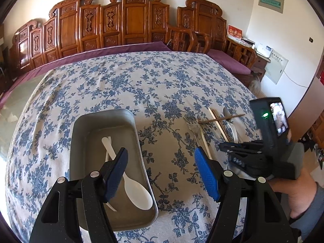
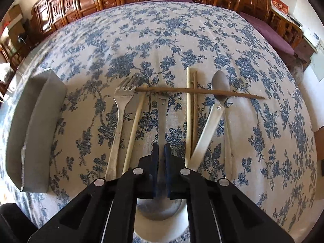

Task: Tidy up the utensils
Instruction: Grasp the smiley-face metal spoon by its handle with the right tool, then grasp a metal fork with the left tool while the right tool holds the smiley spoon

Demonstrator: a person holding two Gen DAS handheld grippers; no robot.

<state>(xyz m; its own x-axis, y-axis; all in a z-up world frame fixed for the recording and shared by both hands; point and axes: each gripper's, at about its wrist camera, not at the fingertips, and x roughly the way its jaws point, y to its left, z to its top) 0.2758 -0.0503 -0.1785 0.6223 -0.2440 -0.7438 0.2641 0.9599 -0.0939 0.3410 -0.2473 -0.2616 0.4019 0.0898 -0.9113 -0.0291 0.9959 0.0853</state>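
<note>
A metal tray (image 1: 105,114) lies on the flowered tablecloth with a white plastic spoon (image 1: 137,194) in it. My left gripper (image 1: 161,154) hovers open over the tray's right rim, with nothing between its blue pads. To the right, my right gripper (image 1: 224,146) points down at a row of utensils. In the right wrist view my right gripper (image 2: 161,146) is shut on the handle of a metal spoon (image 2: 160,208), whose bowl rests over a white spoon (image 2: 206,133). A fork (image 2: 121,105), pale chopsticks (image 2: 189,111), a dark chopstick (image 2: 182,90) laid across them and another metal spoon (image 2: 220,85) lie ahead.
The tray (image 2: 34,121) stands left of the utensil row. The tablecloth (image 2: 162,36) stretches far back, bare. Carved wooden benches (image 1: 131,20) with purple cushions line the wall behind. A person's hand (image 1: 299,194) holds the right gripper at the right table edge.
</note>
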